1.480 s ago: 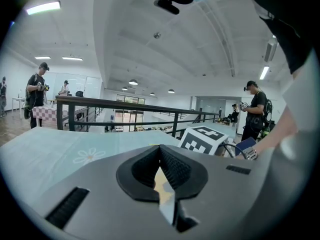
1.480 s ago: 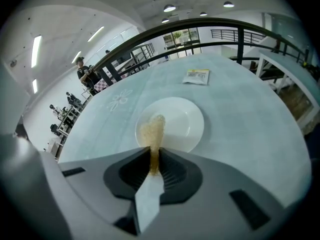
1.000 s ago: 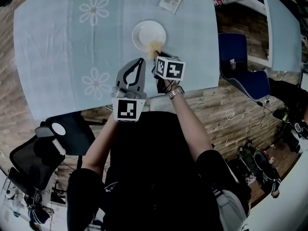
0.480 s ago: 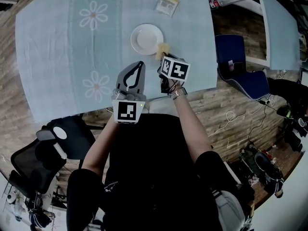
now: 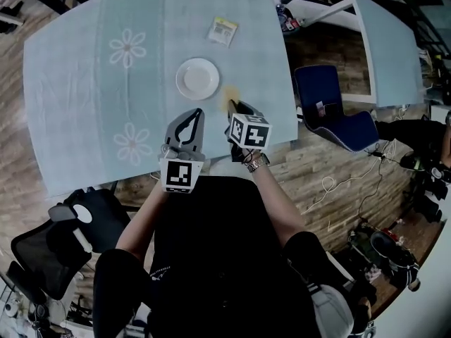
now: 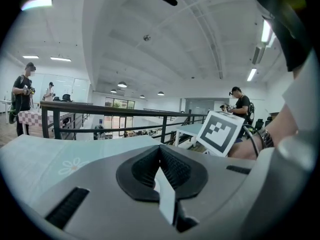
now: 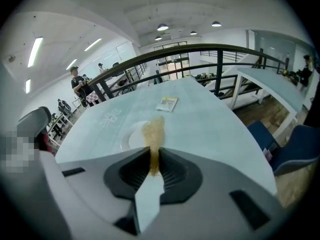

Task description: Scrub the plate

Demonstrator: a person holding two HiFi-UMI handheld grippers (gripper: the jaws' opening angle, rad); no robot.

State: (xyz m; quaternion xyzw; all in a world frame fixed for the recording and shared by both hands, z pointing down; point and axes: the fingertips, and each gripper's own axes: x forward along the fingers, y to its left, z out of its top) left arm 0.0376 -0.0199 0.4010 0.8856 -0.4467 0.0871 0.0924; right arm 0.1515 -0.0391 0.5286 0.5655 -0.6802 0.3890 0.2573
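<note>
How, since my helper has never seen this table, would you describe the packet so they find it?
On the pale blue table, look beyond the white plate, away from the person. The packet lies flat there, apart from the plate: small, rectangular and yellowish, where the plate is round and white.

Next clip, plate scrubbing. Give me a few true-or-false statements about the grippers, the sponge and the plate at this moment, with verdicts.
1. The right gripper is shut on a yellowish sponge. True.
2. The left gripper grips the plate. False: its fingers are together with nothing between them, on the near side of the plate.
3. The sponge is pressed onto the plate. False: the head view shows it just off the plate, to the right.
4. A small packet lies on the table beyond the plate. True.
</note>
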